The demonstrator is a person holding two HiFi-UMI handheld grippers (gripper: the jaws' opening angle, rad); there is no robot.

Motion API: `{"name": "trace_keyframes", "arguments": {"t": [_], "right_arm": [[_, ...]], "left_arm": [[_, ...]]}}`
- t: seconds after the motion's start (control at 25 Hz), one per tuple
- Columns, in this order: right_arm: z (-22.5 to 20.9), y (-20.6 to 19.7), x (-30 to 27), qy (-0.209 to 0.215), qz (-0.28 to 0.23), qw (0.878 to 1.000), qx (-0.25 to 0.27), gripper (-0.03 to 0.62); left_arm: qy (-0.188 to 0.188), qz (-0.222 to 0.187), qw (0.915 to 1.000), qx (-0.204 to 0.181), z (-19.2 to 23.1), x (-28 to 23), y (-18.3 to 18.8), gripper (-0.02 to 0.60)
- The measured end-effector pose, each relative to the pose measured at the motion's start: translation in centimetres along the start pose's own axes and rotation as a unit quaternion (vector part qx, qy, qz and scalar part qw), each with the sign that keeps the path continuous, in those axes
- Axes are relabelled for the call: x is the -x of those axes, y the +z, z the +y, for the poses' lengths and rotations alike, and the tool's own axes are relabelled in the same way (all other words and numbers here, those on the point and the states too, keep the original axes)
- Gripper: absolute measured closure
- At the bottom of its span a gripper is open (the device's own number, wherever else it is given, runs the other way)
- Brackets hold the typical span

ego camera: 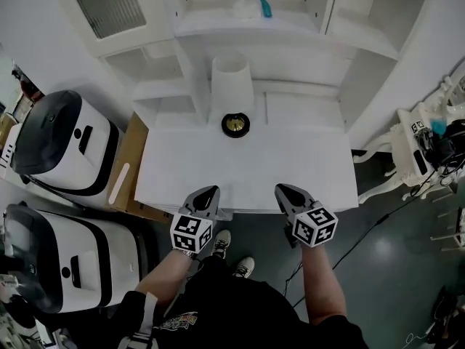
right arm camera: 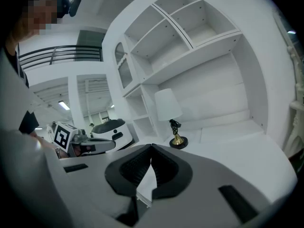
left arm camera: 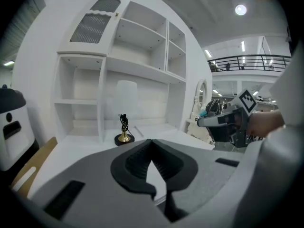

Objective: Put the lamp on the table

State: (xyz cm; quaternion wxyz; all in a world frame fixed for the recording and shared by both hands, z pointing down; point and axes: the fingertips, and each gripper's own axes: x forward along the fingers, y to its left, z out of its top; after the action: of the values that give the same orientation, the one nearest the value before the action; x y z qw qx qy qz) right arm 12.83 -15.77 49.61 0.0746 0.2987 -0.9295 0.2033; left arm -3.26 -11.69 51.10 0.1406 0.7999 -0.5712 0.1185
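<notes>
The lamp stands upright at the back of the white table, with a white shade and a round black and brass base. It also shows in the left gripper view as the lamp and in the right gripper view as the lamp, well ahead of both jaws. My left gripper is at the table's front edge, shut with nothing in it. My right gripper sits beside it at the same edge, also shut and empty. Both are far from the lamp.
White shelving rises behind the table, with a bag and a teal item on one shelf. Two white and black machines and a cardboard sheet lie left. A white ornate chair with cables stands right.
</notes>
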Motion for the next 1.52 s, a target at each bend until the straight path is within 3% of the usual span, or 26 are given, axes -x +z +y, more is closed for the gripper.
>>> {"name": "trace_keyframes", "arguments": {"t": [0.24,0.48,0.76,1.52], "right_arm": [[2.4,-1.0,0.0,0.013,0.000,1.000,-0.011,0.569],[5.4,-1.3,-1.4,0.019,-0.007,0.999,-0.025,0.569],[9.2,-2.0,-2.9,0.000,-0.010,0.999,-0.033,0.569],[20.7,-6.7,-6.2,-0.065,-0.002,0.997,-0.047,0.569]], "left_arm": [[-0.002,0.009,0.9999,0.011,-1.4,3.6,-1.5,0.575],[-0.007,0.016,0.9994,-0.029,-0.4,6.5,-2.0,0.575],[-0.028,0.003,0.9991,0.031,3.1,9.1,-1.7,0.575],[-0.129,0.023,0.9905,0.041,9.3,16.2,-4.9,0.575]]}}
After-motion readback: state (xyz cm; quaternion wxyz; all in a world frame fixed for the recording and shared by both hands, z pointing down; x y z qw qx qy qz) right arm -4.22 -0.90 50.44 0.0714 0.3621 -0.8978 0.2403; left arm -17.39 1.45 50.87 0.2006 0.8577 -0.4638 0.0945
